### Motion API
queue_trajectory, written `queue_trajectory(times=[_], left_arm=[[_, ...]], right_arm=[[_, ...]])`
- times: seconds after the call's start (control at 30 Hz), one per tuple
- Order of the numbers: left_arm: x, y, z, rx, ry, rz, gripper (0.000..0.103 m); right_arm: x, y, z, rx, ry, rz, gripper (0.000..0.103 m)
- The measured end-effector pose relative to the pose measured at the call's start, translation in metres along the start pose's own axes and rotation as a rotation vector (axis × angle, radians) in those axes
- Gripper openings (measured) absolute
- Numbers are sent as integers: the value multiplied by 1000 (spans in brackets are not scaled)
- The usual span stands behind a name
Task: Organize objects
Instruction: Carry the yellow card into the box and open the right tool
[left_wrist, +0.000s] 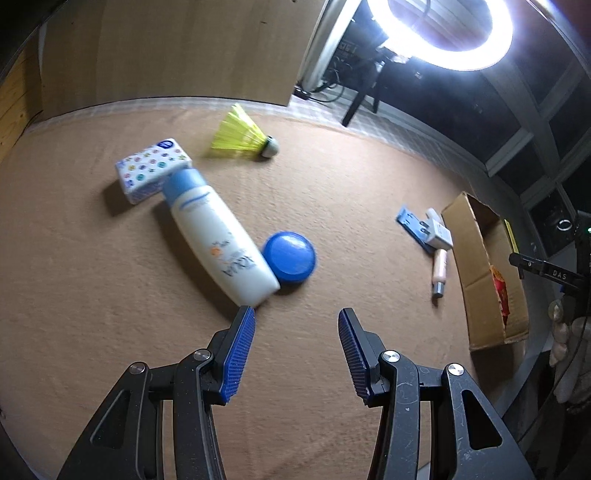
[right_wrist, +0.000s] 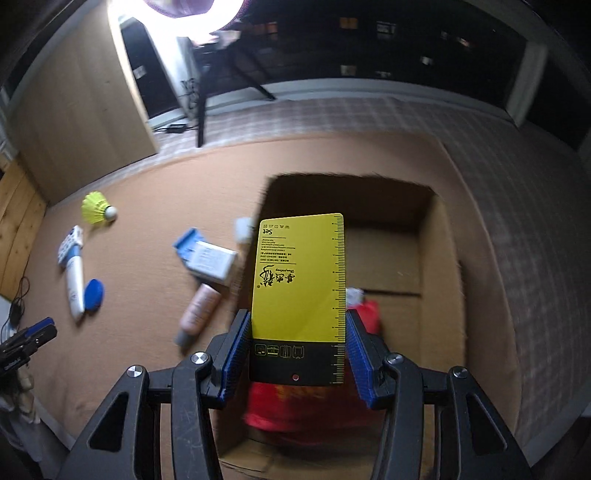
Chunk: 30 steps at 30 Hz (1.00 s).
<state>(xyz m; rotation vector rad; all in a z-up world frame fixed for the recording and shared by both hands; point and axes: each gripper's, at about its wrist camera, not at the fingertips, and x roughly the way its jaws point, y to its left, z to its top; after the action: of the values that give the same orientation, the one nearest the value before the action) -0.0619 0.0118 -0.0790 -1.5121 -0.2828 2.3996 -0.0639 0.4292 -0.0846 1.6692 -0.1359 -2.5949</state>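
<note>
My right gripper (right_wrist: 298, 325) is shut on a yellow and black card (right_wrist: 299, 280) with a ruler edge, held upright above the open cardboard box (right_wrist: 436, 266). A red packet (right_wrist: 306, 410) lies in that box below the card. My left gripper (left_wrist: 296, 317) hangs open and empty over the tan mat, just in front of a white lotion bottle (left_wrist: 218, 240) with a blue cap. A blue round lid (left_wrist: 290, 262) touches the bottle's base. A patterned tissue pack (left_wrist: 153, 168) and a yellow shuttlecock (left_wrist: 243, 136) lie farther back.
A blue holder with a white charger (left_wrist: 428, 229) and a beige tube (left_wrist: 439, 271) lie left of the box (left_wrist: 480, 273). A ring light (left_wrist: 443, 33) on a stand glares behind the mat. A wooden panel (left_wrist: 166, 48) stands at the back left.
</note>
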Motion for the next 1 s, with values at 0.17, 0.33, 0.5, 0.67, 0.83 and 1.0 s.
queue_trajectory(times=[0.17, 0.33, 0.5, 0.67, 0.83, 1.0], left_arm=[[5, -10, 0, 13, 8, -2, 51], [7, -12, 0, 22, 14, 4, 51], [4, -8, -1, 19, 13, 14, 51], [3, 0, -2, 7, 13, 21, 51], [2, 12, -2, -10, 13, 31, 51], [-3, 28, 1, -39, -1, 50, 51]], right_arm=[[2, -15, -6, 19, 7, -12, 46], [4, -18, -8, 28, 7, -14, 46], [6, -18, -7, 29, 3, -29, 50], [4, -15, -5, 31, -12, -61, 65], [-3, -1, -3, 27, -39, -34, 65], [-10, 35, 3, 6, -66, 85, 66]])
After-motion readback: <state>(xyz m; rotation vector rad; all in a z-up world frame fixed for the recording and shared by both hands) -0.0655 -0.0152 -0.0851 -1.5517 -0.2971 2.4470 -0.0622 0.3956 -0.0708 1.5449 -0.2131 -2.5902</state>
